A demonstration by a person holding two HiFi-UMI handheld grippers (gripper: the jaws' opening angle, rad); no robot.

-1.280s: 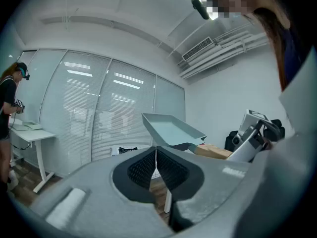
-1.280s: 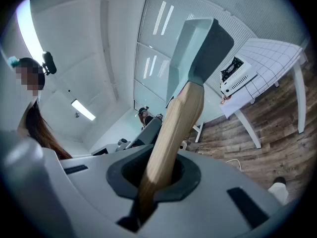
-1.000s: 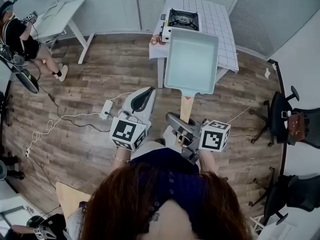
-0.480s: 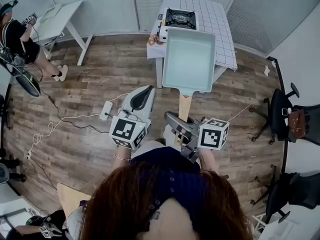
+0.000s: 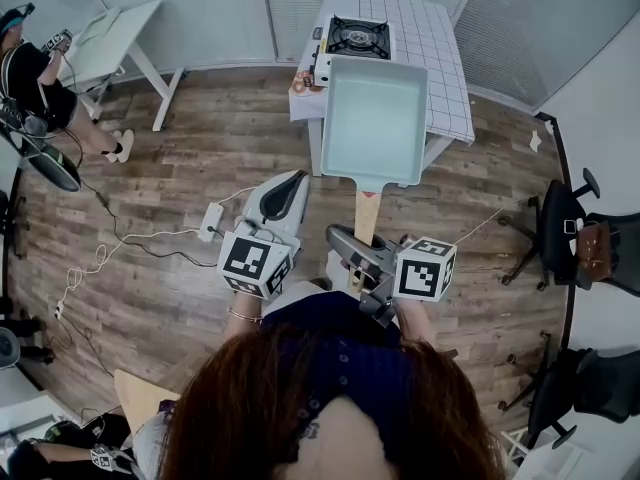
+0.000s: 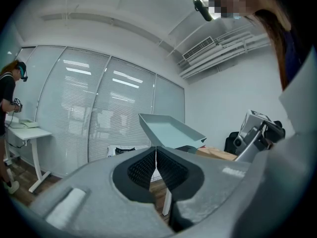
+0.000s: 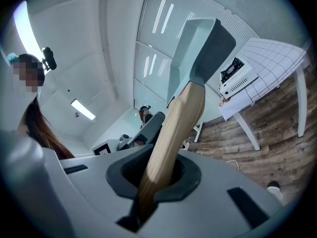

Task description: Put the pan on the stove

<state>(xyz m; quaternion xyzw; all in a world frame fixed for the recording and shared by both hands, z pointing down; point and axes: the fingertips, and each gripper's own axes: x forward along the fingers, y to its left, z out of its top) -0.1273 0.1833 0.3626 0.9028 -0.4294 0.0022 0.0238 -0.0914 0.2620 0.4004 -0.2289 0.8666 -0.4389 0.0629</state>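
With the right tongs [image 7: 159,175] clamped on the wooden handle [image 5: 366,226] of the pan [image 5: 375,118], held it level in the air, pale inside up. Had the left tongs [image 6: 156,170] pressed together on nothing, beside that handle. Saw the pan over the near left corner of the table [image 5: 440,48], short of the stove [image 5: 352,38] on its far left corner

Offers open wooden floor [image 5: 200,138] ahead, right up to the table [image 5: 452,118]. Leaves clear air over the stove [image 5: 356,36] at the table's far left corner, and bare checked cloth [image 5: 432,28] to its right. Puts a power strip [image 5: 211,220] and cables [image 5: 130,240] low on the left, a white desk [image 5: 115,26] beyond, chairs [image 5: 565,218] along the right.
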